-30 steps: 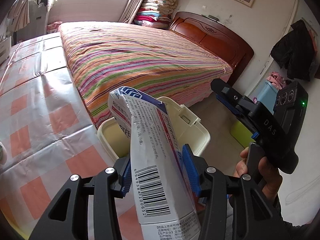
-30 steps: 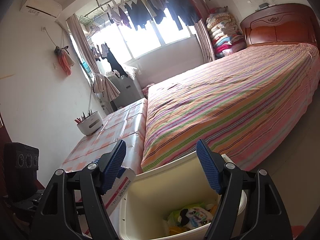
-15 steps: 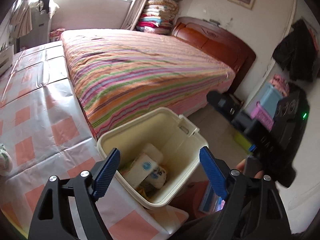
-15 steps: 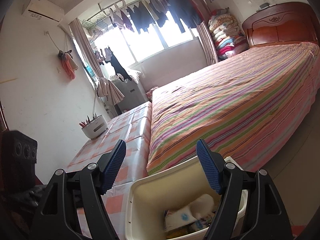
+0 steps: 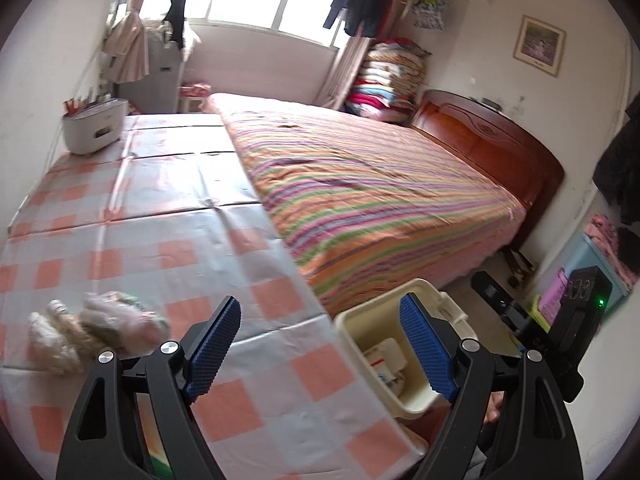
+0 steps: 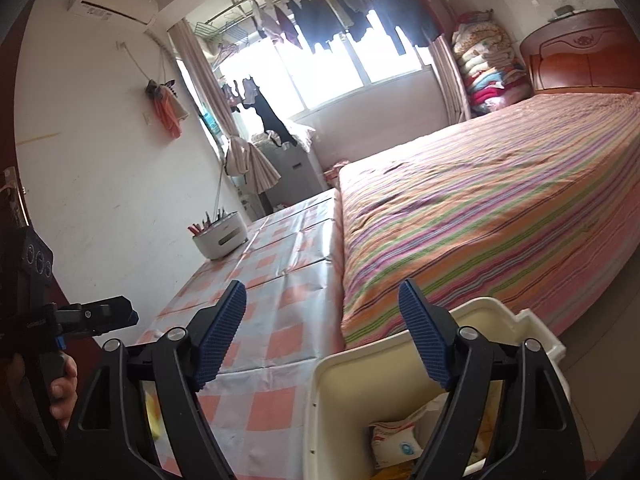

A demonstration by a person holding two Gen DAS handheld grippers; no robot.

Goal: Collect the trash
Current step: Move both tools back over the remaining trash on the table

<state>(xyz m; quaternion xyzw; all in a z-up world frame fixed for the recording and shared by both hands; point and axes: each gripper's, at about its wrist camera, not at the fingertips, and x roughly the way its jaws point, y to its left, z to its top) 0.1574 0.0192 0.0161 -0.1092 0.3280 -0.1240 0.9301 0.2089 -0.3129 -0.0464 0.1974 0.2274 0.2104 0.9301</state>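
Left wrist view showed the left gripper (image 5: 318, 344) spread and empty; the right gripper (image 6: 322, 334) likewise gaped, holding nothing. Trash lay in the bin (image 5: 404, 398), lower right. One crumpled wad (image 5: 94, 330) remained on the table (image 5: 180, 208), lower left, apparently uncollected.

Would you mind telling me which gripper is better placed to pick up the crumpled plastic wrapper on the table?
Left. The left gripper is open over the table, beside the crumpled plastic wrapper; the right gripper faces the bin.
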